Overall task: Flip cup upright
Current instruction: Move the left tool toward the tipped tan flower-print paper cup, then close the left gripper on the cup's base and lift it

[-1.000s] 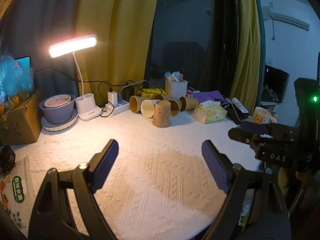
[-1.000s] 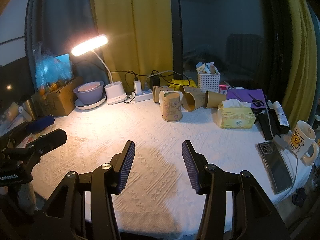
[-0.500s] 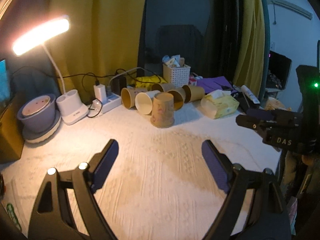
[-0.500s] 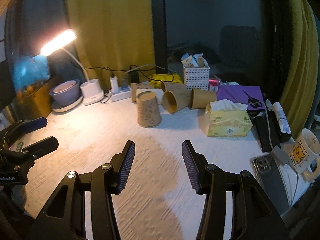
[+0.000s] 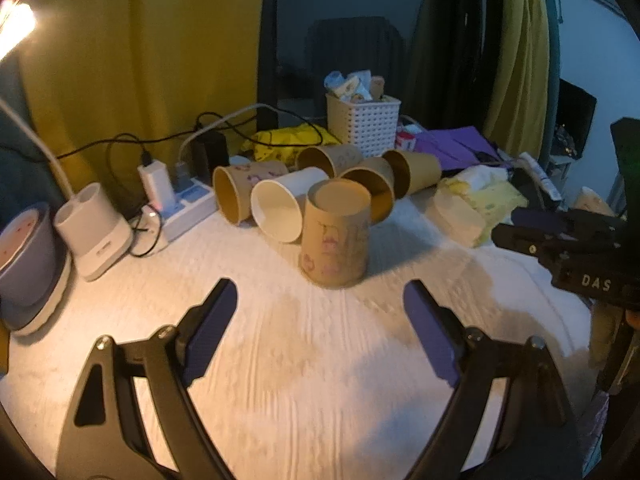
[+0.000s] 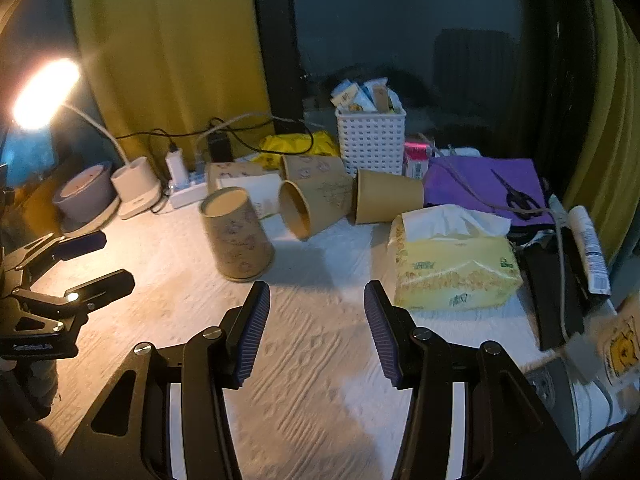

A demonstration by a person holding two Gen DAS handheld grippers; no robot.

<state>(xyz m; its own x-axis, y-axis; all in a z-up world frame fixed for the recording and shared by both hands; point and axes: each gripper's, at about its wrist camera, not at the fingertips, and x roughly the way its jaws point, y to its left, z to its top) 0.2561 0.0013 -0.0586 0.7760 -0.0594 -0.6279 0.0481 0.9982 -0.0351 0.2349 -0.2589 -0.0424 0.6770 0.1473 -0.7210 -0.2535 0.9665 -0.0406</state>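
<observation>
Ahead, inverted cup [image 5: 335, 236] amid bare tablecloth [image 5: 320, 360].

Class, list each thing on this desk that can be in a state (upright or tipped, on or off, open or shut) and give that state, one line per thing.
Patterned paper cup: upside down, base up, standing alone.
White paper cup: on its side.
Brown cups behind: on their sides.
Desk lamp: on.
Tissue pack: open, a tissue sticking out.
White basket: upright, filled with packets.
Left gripper: open, empty.
Right gripper: open, empty.
</observation>
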